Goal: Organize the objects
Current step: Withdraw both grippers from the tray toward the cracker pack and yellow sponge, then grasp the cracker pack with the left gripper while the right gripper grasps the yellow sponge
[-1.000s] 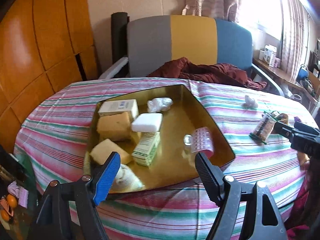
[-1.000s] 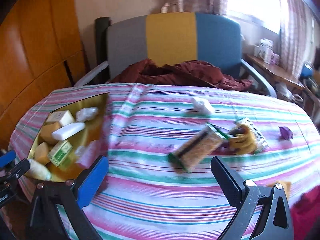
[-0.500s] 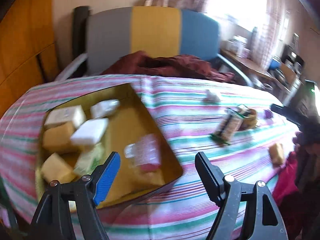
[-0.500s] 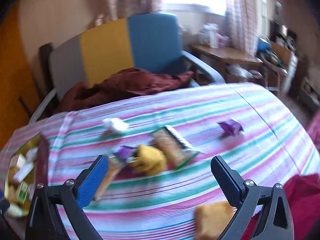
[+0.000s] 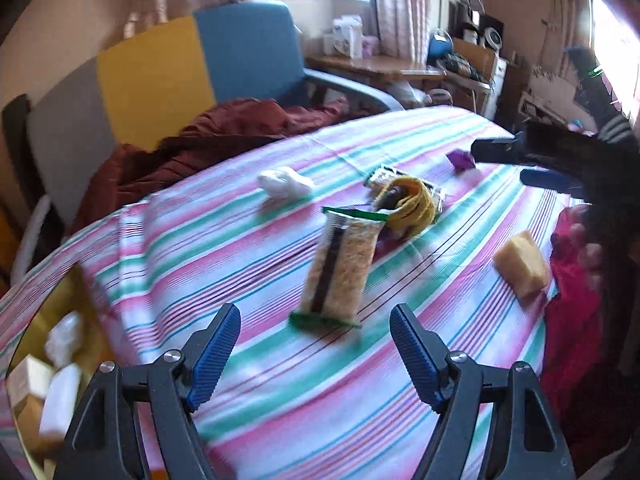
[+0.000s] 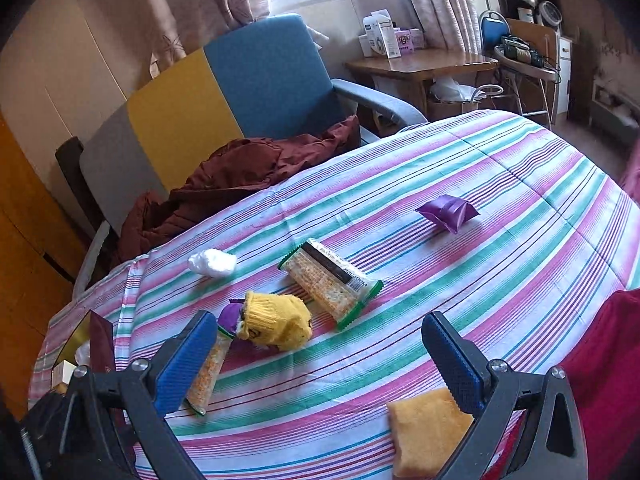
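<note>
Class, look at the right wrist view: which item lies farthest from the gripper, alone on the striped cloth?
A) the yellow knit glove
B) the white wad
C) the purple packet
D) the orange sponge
C: the purple packet sits alone far up the cloth, beyond the other items.

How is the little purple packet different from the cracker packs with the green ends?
The purple packet is small, puffy and plain purple; the cracker pack is long and flat, with pale crackers, a dark stripe and green ends. The purple packet lies alone, farther out on the cloth; the cracker pack lies close beside the yellow knitted thing. Both lie loose on the striped tablecloth, untouched by either claw.
</note>
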